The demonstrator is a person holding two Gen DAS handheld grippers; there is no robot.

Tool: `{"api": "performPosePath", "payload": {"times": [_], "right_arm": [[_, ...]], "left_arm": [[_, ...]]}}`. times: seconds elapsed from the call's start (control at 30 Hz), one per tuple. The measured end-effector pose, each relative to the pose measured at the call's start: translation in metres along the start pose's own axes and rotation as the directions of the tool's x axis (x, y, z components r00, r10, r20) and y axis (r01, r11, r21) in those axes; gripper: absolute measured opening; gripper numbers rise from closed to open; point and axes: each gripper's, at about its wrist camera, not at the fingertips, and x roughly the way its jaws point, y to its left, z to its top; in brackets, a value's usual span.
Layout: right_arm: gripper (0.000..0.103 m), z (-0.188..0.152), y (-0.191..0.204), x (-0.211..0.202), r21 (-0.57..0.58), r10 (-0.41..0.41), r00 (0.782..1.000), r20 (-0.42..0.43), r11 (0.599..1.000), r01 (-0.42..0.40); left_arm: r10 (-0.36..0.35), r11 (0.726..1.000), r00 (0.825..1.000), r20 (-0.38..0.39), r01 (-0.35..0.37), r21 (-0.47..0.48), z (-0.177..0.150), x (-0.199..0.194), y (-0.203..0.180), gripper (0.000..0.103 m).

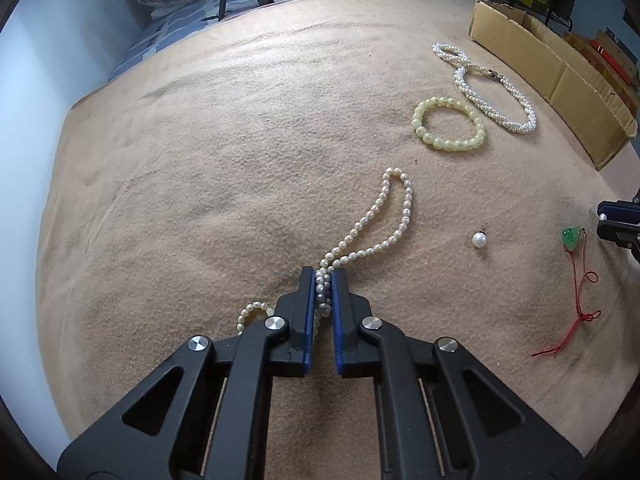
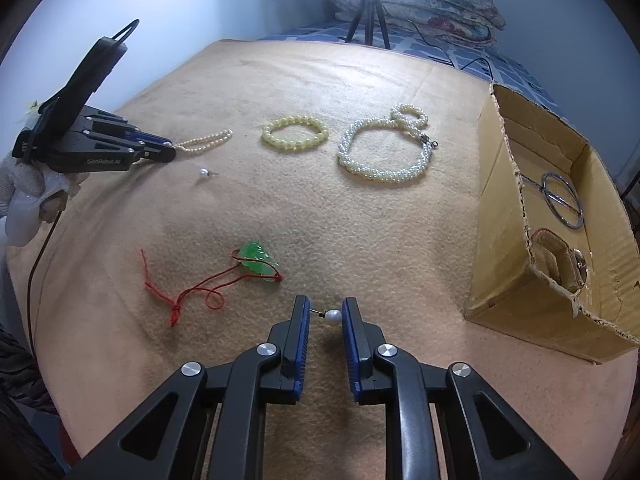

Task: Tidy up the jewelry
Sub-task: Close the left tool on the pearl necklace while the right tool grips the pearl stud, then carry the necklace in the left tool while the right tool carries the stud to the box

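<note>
Tan blanket (image 1: 200, 160): left gripper (image 1: 321, 280) pinching pearl strand (image 1: 384, 216); right gripper (image 2: 326, 310) spread around pearl earring (image 2: 333, 317).

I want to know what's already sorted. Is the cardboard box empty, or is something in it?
Not empty. The right wrist view shows the cardboard box open-topped, with a metal ring piece and a small beige pouch or case inside.

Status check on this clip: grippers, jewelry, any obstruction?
Left gripper shut on long cream pearl strand. Right gripper open around white pearl stud earring, not clamped. Green pendant on red cord just ahead-left; brown cardboard box unobstructed.
</note>
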Motion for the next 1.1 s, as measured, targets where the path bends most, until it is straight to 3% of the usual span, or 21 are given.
{"api": "performPosePath", "payload": {"times": [0.4,0.8,1.1], "right_arm": [[0.015,0.003,-0.001,-0.015,0.010,0.018,0.999,0.037,1.000,-0.018],[0.015,0.009,-0.003,-0.037,0.030,0.046,0.995,0.091,0.998,-0.049],[0.015,0.011,-0.010,-0.061,0.051,0.054,0.988,0.147,0.997,-0.063]], "left_arm": [[-0.054,0.995,0.994,0.090,0.062,-0.084,0.014,-0.035,0.012,0.005],[-0.100,0.981,0.968,0.230,0.135,-0.143,0.039,-0.085,0.017,0.005],[-0.129,0.977,0.952,0.279,0.170,-0.130,0.054,-0.101,0.000,0.005]]}}
